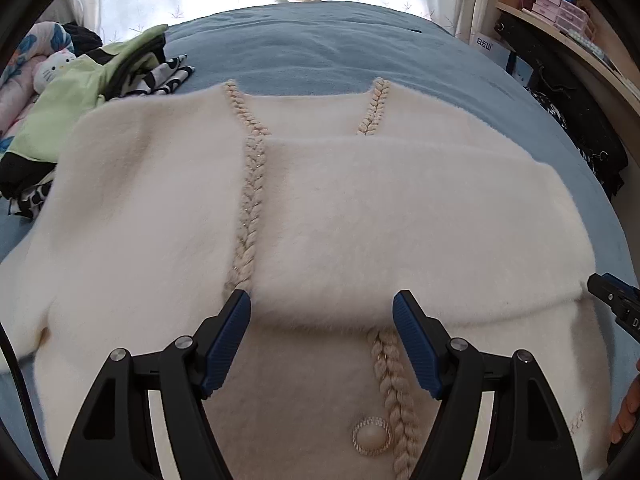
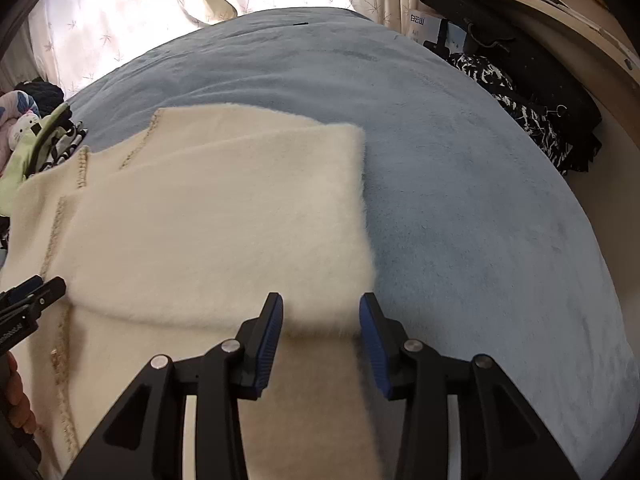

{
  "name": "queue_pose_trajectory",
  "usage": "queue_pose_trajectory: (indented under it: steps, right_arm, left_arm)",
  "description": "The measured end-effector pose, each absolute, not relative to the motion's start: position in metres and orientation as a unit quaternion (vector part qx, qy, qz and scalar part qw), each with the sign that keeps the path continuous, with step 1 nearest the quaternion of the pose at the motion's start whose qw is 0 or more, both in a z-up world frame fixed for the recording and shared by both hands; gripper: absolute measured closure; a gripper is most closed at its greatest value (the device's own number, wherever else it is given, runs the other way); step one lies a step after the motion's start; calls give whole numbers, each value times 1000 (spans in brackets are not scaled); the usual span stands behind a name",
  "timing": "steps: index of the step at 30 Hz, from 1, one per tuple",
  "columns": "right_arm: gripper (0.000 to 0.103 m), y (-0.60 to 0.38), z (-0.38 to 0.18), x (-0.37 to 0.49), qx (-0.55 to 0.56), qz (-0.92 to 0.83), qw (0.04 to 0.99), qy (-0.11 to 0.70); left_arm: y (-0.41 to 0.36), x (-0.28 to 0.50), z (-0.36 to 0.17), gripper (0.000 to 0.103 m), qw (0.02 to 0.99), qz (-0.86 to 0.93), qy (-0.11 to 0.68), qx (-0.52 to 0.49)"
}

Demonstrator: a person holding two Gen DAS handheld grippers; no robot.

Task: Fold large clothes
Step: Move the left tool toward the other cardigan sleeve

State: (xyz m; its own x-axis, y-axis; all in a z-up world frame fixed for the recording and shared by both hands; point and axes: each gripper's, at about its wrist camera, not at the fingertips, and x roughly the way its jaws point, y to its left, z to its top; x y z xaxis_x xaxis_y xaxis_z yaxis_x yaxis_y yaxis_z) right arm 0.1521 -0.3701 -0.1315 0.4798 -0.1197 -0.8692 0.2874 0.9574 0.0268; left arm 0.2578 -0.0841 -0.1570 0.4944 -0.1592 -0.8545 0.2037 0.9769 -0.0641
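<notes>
Both claws released: left claw (image 1: 322, 300) & right claw (image 2: 321, 303) over cream cardigan (image 1: 360, 208) w/ sleeve folded across, on blue bed (image 2: 460, 168).

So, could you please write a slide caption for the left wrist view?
Open left claw above a cream cardigan, one sleeve folded across, on a blue blanket.

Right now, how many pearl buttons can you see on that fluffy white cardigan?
1: a pearl button near the cardigan's bottom edge, beside the braided trim. Others may lie hidden under the folded-over sleeve.
</notes>
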Motion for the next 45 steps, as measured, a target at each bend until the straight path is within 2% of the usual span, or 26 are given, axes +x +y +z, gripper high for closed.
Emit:
queue_pose_trajectory:
  steps: [12, 24, 38, 45]
  right_arm:
    - [63, -343, -78, 113, 102, -117, 872, 464]
    - [62, -324, -49, 80, 126, -131, 875, 449]
    - [62, -271, -36, 17, 158, -108, 879, 436]
    - [60, -236, -42, -6, 174, -82, 875, 445]
  left_arm:
    - [-73, 206, -109, 30, 876, -110, 470, 23]
    - [-67, 161, -72, 30, 883, -109, 456, 18]
    - [-30, 78, -40, 29, 892, -110, 438, 14]
    - [6, 37, -40, 26, 897, -89, 433, 22]
